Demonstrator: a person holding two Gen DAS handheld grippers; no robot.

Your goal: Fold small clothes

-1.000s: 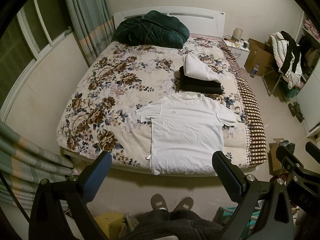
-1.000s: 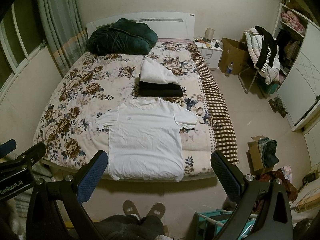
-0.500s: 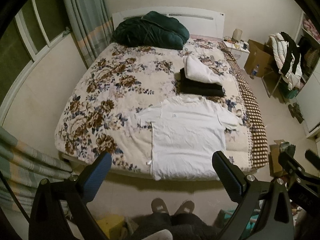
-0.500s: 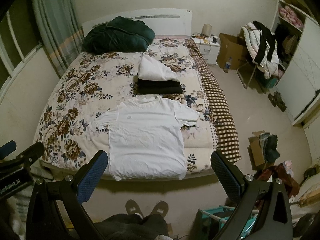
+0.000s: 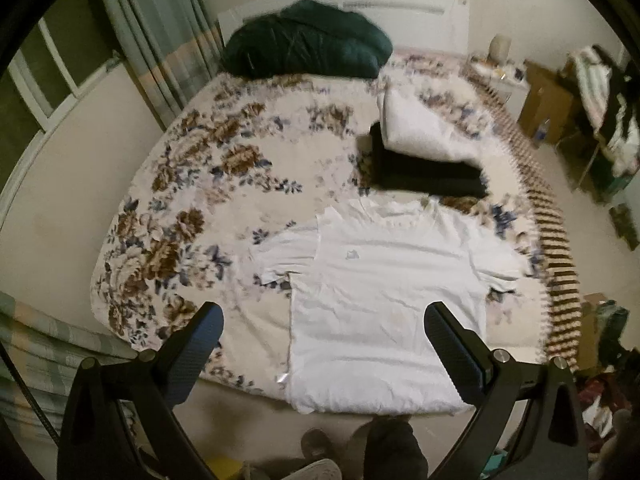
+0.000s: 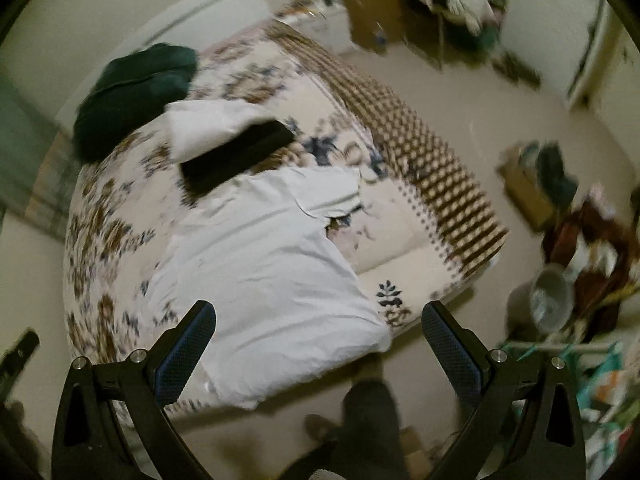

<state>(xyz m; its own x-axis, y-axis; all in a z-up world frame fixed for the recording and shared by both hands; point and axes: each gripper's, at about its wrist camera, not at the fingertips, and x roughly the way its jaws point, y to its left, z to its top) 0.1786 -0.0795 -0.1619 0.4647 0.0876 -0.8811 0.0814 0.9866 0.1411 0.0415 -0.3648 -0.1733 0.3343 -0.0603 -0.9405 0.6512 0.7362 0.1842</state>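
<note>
While both pictures are blurred, the main layout is readable: a white T-shirt (image 5: 384, 300) lies spread flat, front up, on the near right part of a bed (image 5: 192, 208) covered with a brown and blue floral quilt, its hem at the near edge and its collar toward the far end. Just beyond the collar sits a stack of folded clothes (image 5: 424, 160), a white piece resting on a black one. At the far end, against the white headboard, lies a bundled dark green blanket (image 5: 308, 44). The left gripper (image 5: 320, 328) hangs above the near edge of the bed, its two blue-padded fingers spread wide apart with nothing between them, and the shirt's lower half shows in the gap. The right gripper (image 6: 318, 324) also hangs with fingers wide apart and empty, above the shirt's near right corner; this view is tilted, so the bed runs diagonally. To the right of the bed, on the floor, are a cardboard box (image 6: 528, 192) and a heap of clutter too smeared to identify. The person's dark-trousered leg (image 6: 368, 424) shows at the bottom.
</note>
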